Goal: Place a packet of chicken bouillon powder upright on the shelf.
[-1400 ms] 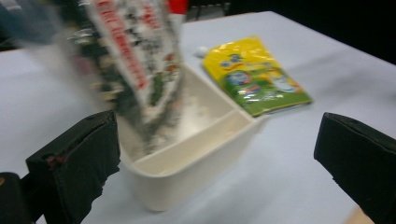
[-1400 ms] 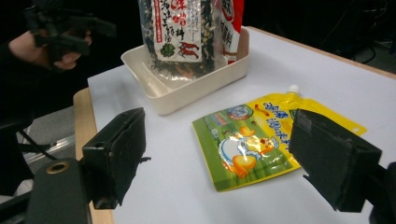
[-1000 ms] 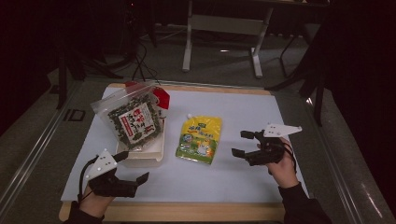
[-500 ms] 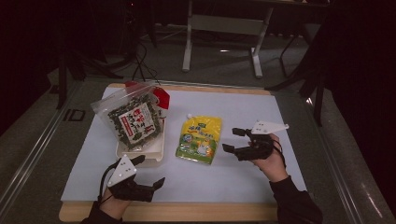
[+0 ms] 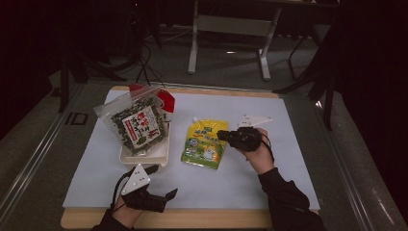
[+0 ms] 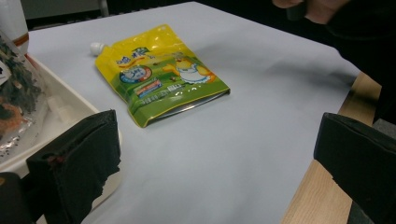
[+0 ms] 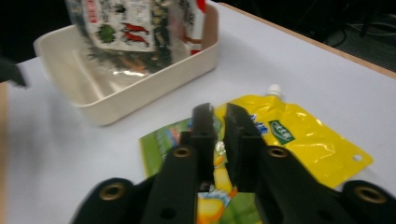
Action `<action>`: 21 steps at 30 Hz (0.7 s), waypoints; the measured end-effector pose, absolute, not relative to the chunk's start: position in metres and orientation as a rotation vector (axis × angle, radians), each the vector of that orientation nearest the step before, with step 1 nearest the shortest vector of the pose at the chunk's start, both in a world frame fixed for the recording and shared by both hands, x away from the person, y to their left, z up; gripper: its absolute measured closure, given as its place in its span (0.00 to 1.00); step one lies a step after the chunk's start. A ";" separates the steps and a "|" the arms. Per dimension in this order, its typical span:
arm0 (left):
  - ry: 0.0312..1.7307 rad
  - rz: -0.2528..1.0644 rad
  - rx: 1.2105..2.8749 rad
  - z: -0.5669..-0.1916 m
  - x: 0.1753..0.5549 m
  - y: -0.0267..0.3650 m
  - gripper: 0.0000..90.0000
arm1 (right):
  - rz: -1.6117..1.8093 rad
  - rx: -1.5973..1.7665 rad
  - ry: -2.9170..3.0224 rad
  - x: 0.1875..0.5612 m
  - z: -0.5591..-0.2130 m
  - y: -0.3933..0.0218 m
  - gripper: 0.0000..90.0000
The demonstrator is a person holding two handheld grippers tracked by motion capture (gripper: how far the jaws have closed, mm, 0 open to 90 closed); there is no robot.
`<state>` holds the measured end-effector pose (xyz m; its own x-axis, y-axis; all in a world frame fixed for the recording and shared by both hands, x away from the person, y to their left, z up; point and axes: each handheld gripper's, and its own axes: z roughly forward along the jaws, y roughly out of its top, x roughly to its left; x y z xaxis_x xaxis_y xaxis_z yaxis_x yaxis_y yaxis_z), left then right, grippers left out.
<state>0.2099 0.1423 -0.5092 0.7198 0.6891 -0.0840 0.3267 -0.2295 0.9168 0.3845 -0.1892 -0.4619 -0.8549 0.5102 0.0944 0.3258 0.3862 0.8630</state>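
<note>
**Right claw clenched over the yellow pouch, left one waiting wide**

Right claw [image 5: 220, 135] sat at the near-right edge of the yellow pouch [image 5: 204, 144], low over its printed face. Its jaws had just drawn together and stood almost touching in the right gripper view. I could not tell whether they had pinched a fold of the foil or only closed above it. I judged I had come in from the side because the pouch lay flat on the white sheet [image 5: 288, 159], with its cap pointing away from me. That left a side edge as the only lip a claw could get under.

Left claw [image 5: 164, 181] was near the front of the table, released, jaws far apart with nothing between them. It pointed across the sheet towards the pouch. I read that as standing by, clear of the right hand's work.

Just left of the pouch stood the cream tray [image 5: 144, 159], close but apart from it. A clear bag of dried seaweed [image 5: 137, 126] leaned up out of the tray, with a red-and-white pack [image 5: 166, 101] behind it. If the pouch was bound for the tray, that leaning bag took up most of the room and overhung the rim, so it was the obstacle. The sheet between pouch and tray was bare.
</note>
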 end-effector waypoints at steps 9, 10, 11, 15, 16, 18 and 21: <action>0.783 0.411 1.820 -0.511 0.210 0.142 0.02 | 1.419 0.801 2.468 0.420 -0.473 -0.169 1.00; 0.781 0.415 1.821 -0.511 0.210 0.142 0.02 | 1.422 0.807 2.470 0.425 -0.475 -0.166 1.00; 0.779 0.416 1.819 -0.511 0.210 0.142 0.02 | 1.413 0.814 2.467 0.429 -0.475 -0.163 1.00; 0.775 0.420 1.820 -0.511 0.209 0.142 0.02 | 1.397 0.849 2.459 0.444 -0.480 -0.155 1.00; 0.774 0.419 1.821 -0.511 0.209 0.142 0.02 | 1.396 0.865 2.459 0.449 -0.481 -0.152 1.00; 0.774 0.419 1.818 -0.511 0.209 0.143 0.02 | 1.383 0.884 2.454 0.457 -0.485 -0.148 1.00; 0.767 0.420 1.816 -0.511 0.208 0.143 0.02 | 1.368 0.919 2.461 0.467 -0.491 -0.143 1.00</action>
